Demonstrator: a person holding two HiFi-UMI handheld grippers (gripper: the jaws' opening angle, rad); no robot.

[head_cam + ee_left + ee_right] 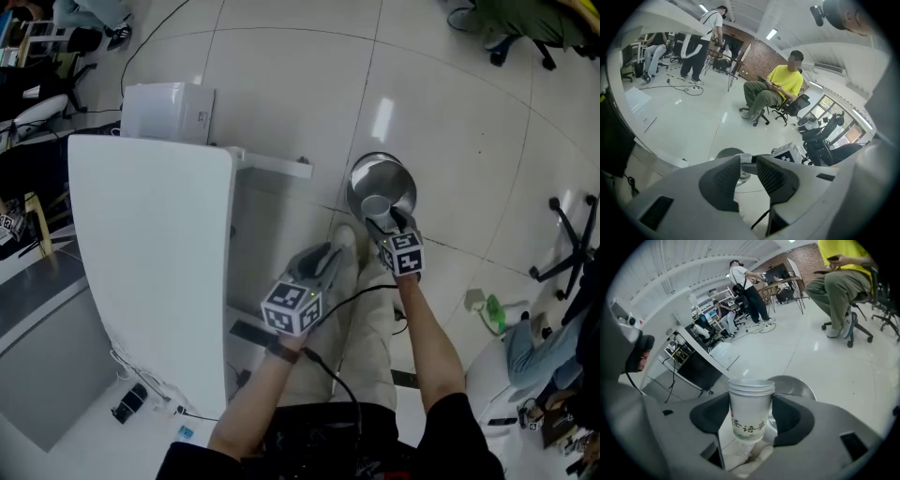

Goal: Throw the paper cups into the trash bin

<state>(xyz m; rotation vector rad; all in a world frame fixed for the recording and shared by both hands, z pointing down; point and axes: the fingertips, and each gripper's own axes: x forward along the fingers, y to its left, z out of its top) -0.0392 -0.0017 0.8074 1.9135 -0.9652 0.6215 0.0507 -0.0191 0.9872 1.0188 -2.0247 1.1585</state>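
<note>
**First:** Glossy pale floor (281, 66) all round, and the bin (389, 173) stood open on it, upper middle of the head view, just right of the table (150, 234). How far along was the job?

**Second:** Nearly there, I'd say, but not done. The right gripper (752, 414) had its pads pinched on a nested stack of cups (750, 401), one pad on each side, rims up. From above, the cups sat over the near edge of the bin's mouth, so above it, not in it.

**First:** So the drop was what was left?

**Second:** That was my reading: let go, and they should fall inside. Whether any cups already lay in the bin I couldn't tell; its shiny inside gave nothing away. I saw none on the table.

**First:** And the left gripper (749, 166)?

**Second:** Empty, jaws apart with nothing between them. It hung at the lower left of the bin, beside the table edge, apart from the cups.

**First:** Anything in the way?

**Second:** Nothing between cups and bin. What looked like the person's own shoe (344, 237) was just beside the bin's base. A cable (333, 375) trailed from the left gripper. A white box (169, 111) sat on the floor at upper left and a chair (567, 248) at the right edge. Someone in yellow (783, 80) sat well back across the room.
</note>
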